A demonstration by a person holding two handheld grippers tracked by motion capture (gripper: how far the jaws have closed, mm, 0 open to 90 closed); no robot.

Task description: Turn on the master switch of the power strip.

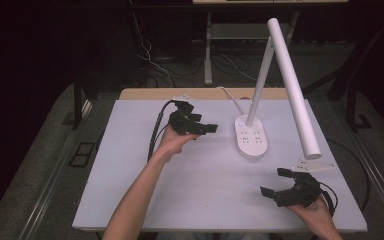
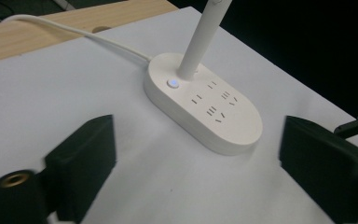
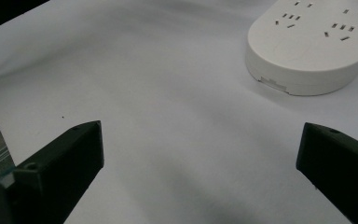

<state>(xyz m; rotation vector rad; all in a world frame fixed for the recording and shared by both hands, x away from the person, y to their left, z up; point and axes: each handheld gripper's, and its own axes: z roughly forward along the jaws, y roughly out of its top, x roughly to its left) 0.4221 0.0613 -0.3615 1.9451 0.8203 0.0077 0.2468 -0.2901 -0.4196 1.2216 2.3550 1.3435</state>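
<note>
A white desk lamp stands on the white table top [image 1: 215, 190], right of centre. Its oval base [image 1: 251, 136] carries several sockets, and a slanted stem rises to a long tube head [image 1: 292, 85]. My left gripper [image 1: 204, 125] is held just left of the base, open with nothing between its jaws. In the left gripper view the base [image 2: 205, 107] lies ahead between the open jaws [image 2: 200, 161], and a small button [image 2: 172, 83] glows by the stem. My right gripper [image 1: 275, 181] rests near the front right, open and empty [image 3: 200, 158], with the base [image 3: 307, 46] ahead of it.
A white cable [image 2: 74, 32] runs from the base to the back, over a wooden edge [image 1: 200, 93]. A small clear piece [image 1: 314, 164] lies under the tip of the lamp head. The lamp head overhangs the right side. Dark floor with cables surrounds the table.
</note>
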